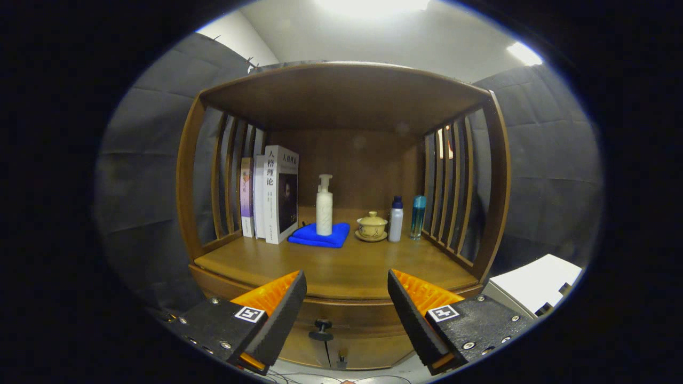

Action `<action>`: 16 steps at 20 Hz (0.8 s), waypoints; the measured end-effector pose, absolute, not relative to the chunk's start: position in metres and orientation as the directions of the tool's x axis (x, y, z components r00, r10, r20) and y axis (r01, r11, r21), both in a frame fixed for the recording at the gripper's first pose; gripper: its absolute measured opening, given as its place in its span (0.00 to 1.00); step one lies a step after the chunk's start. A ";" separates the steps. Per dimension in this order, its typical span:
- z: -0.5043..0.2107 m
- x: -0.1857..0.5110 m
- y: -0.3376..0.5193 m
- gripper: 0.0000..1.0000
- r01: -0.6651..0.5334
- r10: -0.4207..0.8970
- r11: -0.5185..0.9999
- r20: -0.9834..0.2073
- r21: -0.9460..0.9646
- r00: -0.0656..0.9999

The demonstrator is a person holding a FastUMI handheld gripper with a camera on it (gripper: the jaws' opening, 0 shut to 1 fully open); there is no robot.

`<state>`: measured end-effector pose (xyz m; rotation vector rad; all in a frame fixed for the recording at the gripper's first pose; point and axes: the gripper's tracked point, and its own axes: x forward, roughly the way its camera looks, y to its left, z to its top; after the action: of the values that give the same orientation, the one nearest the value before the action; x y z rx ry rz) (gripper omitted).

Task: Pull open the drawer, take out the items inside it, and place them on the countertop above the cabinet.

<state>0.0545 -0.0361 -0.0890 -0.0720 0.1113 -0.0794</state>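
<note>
Between spread, empty jaws: round dark drawer knob (321,329) on closed wooden drawer (347,320); countertop (341,266) smooth wood.

cabinet (347,96): brown wood, smooth, satin sheen | tabletop (341,264): same wood, grain seen | drawer (352,333): wood, dark knob (321,329) | cloth (320,236): blue, soft, matt | pump bottle (324,207): white plastic | lidded cup (372,226): glazed ceramic | books (275,194): paper covers | tongs (347,306): held apart, nothing gripped
</note>
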 end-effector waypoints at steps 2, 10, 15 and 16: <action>-0.103 0.057 -0.030 0.95 0.065 -0.073 0.996 -0.129 -0.066 0.989; -0.150 0.070 -0.023 0.95 0.071 -0.081 0.996 -0.192 -0.058 0.978; -0.177 0.073 -0.021 0.96 0.073 -0.094 0.993 -0.227 -0.096 0.969; -0.181 0.072 -0.020 0.96 0.074 -0.097 0.992 -0.233 -0.102 0.968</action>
<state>0.0724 -0.0203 -0.1810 -0.0929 0.2403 -0.0867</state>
